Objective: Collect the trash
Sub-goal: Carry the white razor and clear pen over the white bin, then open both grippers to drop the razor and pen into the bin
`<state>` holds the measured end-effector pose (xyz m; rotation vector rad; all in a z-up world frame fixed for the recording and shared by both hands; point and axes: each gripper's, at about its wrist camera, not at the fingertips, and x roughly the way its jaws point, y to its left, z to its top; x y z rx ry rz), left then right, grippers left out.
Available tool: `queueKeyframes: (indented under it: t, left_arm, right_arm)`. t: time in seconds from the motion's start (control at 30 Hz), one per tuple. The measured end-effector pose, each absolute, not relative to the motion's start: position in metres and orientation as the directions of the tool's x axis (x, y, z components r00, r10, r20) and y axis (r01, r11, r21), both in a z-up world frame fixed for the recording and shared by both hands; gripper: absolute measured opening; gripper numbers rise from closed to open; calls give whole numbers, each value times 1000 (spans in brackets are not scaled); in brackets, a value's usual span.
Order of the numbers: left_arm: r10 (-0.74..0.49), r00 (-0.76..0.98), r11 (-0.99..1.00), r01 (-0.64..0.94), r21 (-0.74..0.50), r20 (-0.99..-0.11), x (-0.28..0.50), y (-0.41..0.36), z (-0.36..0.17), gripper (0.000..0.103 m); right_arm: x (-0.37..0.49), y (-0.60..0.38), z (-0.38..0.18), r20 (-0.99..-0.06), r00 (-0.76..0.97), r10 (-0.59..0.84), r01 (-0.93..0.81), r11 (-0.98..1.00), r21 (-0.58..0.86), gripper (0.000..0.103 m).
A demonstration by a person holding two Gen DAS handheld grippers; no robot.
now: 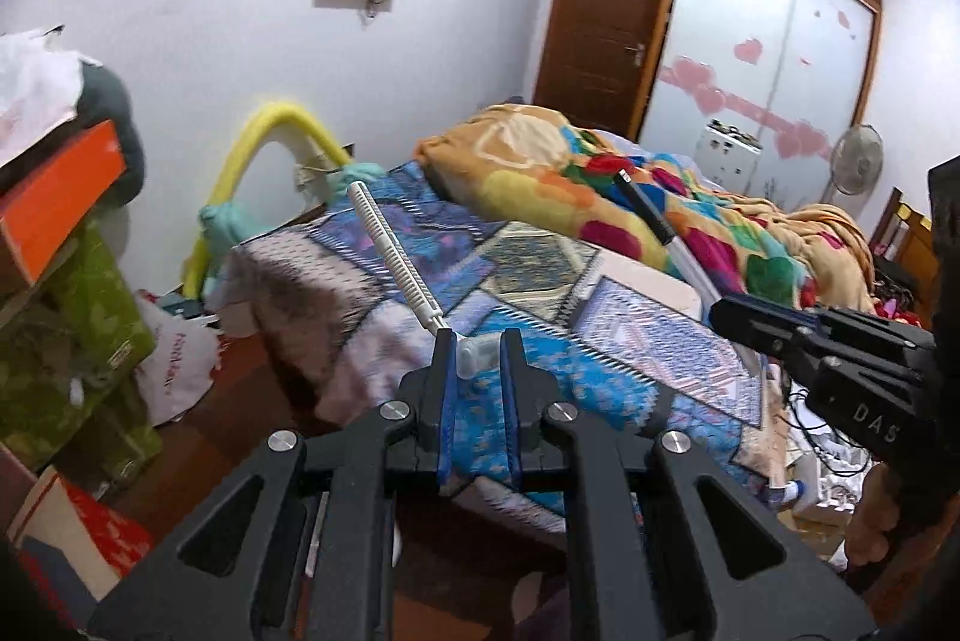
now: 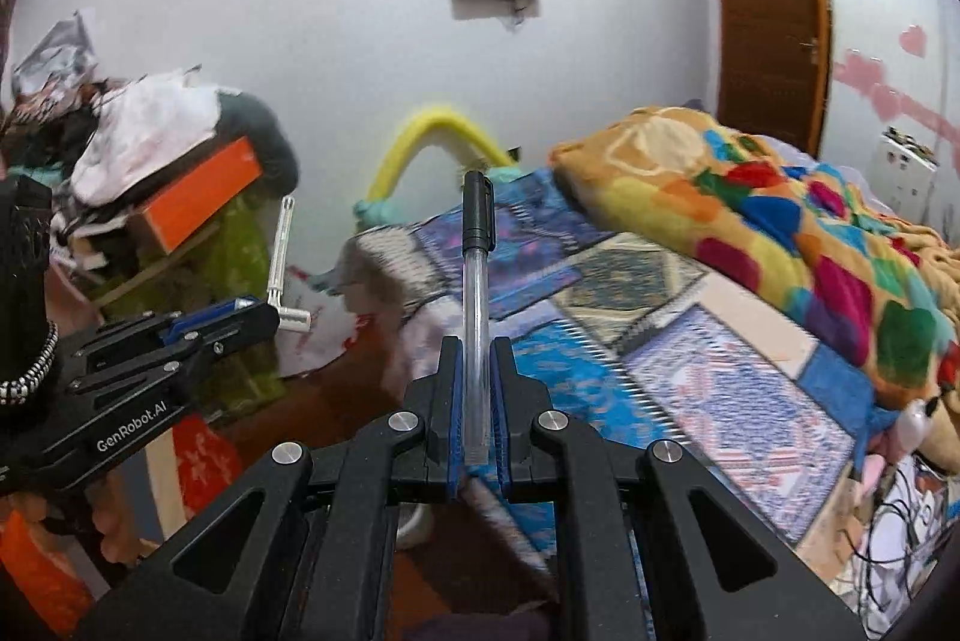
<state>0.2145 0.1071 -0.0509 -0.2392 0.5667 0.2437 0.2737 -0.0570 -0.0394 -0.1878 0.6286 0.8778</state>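
My left gripper (image 1: 477, 350) is shut on the head of a white disposable razor (image 1: 393, 251), whose ribbed handle sticks up and away over the bed. The razor also shows in the right wrist view (image 2: 282, 257), held by the left gripper (image 2: 264, 314). My right gripper (image 2: 478, 359) is shut on a clear pen with a black cap (image 2: 478, 281), which points straight up from the jaws. In the left wrist view the right gripper (image 1: 729, 311) holds the pen (image 1: 651, 212) at the right. Both grippers hover above the foot of the bed.
A bed with a patterned blue quilt (image 1: 528, 293) and a colourful blanket (image 1: 630, 179) fills the middle and right. Stacked boxes, an orange box (image 1: 57, 197) and green boxes (image 1: 78, 341), stand at the left. A white plastic bag (image 1: 177, 353) lies on the brown floor. A wooden door (image 1: 600, 11) and wardrobe are behind.
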Motion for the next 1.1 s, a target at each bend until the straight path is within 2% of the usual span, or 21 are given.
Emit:
queueKeyframes:
  t: [0.2, 0.57, 1.1]
  left_arm:
    - [210, 782, 916, -368, -162, -587, 194, 145, -75, 12]
    - [230, 665, 859, -481, -172, -711, 188, 205, -153, 12]
    - [74, 475, 798, -555, -234, -877, 179, 249, -284, 12]
  right_arm:
    - [263, -13, -67, -635, 390, 667, -812, 575, 105, 8]
    - [258, 53, -126, -741, 241, 627, -851, 504, 149, 8]
    - [257, 131, -235, -882, 45, 469, -870, 453, 196, 8]
